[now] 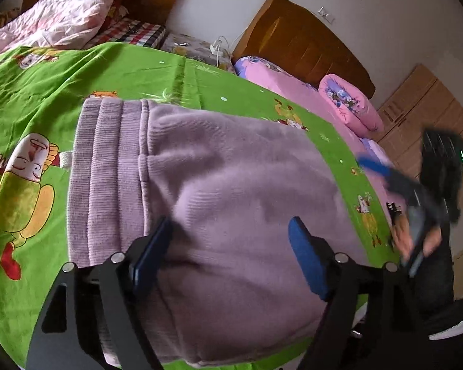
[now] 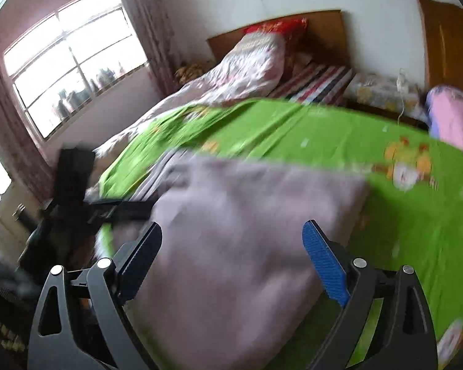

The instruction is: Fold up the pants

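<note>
Lilac ribbed-fleece pants [image 1: 219, 203] lying folded into a compact block on green cartoon-print bedsheet [image 1: 46, 98], directly ahead of and below left gripper [image 1: 231, 256]. Waistband [image 1: 105, 178], with its stitched elastic ridges and small white loop tag [image 1: 65, 159], off to that gripper's left; smooth folded bulk running to its right and back under the fingers. Left gripper standing wide, pads clear of the cloth, nothing held. Right gripper [image 2: 234, 262] likewise spread wide and empty, hovering over the same lilac block, which fills the space between and beyond its fingers; its view heavily blurred. From the left wrist view, right gripper [image 1: 416, 191] visible out at the far right, off the edge of the pants, with the person's hand [image 1: 416, 240] on its handle.

Judged soft, thick and light: limp, no stiffness of its own, likely to sag and unroll if lifted by one layer only. Fleecy surface probably grippy rather than slippery; nothing fragile. Best holds: the bulky waistband, firm enough to pinch without slipping, or a folded edge with all layers taken together. For any further fold, two corners on one edge, one per gripper, to keep layers aligned. Fold appears largely done.
</note>
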A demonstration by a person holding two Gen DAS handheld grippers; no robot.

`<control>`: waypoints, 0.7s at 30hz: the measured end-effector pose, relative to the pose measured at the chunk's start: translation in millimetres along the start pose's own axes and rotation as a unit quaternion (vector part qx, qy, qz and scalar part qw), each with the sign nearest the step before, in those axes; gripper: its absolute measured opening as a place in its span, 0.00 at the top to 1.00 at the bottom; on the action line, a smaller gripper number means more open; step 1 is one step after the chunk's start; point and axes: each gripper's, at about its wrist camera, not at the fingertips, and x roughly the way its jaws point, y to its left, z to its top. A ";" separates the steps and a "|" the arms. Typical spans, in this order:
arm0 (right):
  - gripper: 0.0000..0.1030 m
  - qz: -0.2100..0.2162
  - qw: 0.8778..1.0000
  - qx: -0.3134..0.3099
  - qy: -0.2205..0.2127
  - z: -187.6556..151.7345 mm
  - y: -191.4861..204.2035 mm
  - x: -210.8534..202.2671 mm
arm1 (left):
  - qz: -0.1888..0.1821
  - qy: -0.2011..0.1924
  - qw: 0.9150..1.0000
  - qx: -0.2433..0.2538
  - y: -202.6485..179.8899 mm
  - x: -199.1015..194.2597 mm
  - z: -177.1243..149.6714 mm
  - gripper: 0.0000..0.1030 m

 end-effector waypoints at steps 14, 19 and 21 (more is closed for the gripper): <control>0.13 -0.031 0.995 0.087 0.031 21.4 -80.7 70.8 | 0.044 -0.007 0.999 0.024 -12.8 4.1 -3.9 0.24; 0.13 -0.089 0.992 0.083 0.033 25.0 -82.5 70.4 | 0.050 -0.008 0.998 0.028 -14.9 2.4 -5.7 0.24; 0.13 -0.125 0.989 0.075 0.005 25.8 -66.8 53.9 | 0.051 -0.009 0.998 0.028 -16.4 1.7 -6.7 0.24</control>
